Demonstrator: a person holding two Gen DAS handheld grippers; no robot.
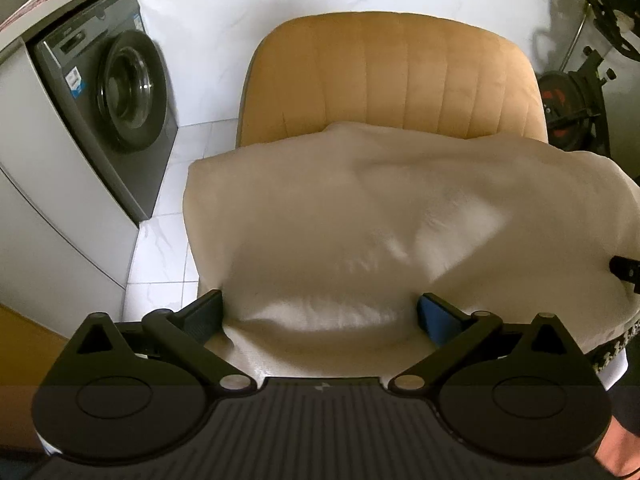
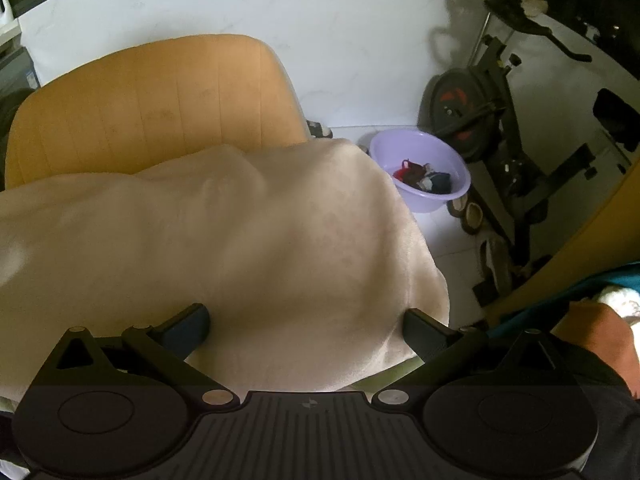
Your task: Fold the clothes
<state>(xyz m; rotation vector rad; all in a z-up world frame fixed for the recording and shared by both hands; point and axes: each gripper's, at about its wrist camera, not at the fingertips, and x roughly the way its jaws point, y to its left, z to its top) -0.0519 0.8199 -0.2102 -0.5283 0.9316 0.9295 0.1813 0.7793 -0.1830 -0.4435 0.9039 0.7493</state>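
Both claws spread wide, gripping nothing. The cream cloth [image 1: 360, 220] lies across the orange chair [image 1: 392, 72], long axis left to right; left claw [image 1: 320, 312] and right claw [image 2: 306, 324] straddle its near edge.

The cream fleece garment [image 1: 360, 220] covers the seat of the orange ribbed-back upholstered chair [image 1: 392, 76], and its folds are smeared by blur. In the right wrist view the garment runs off the left edge. The small dark and red items in the lilac plastic basin [image 2: 424, 196] are too small to identify.
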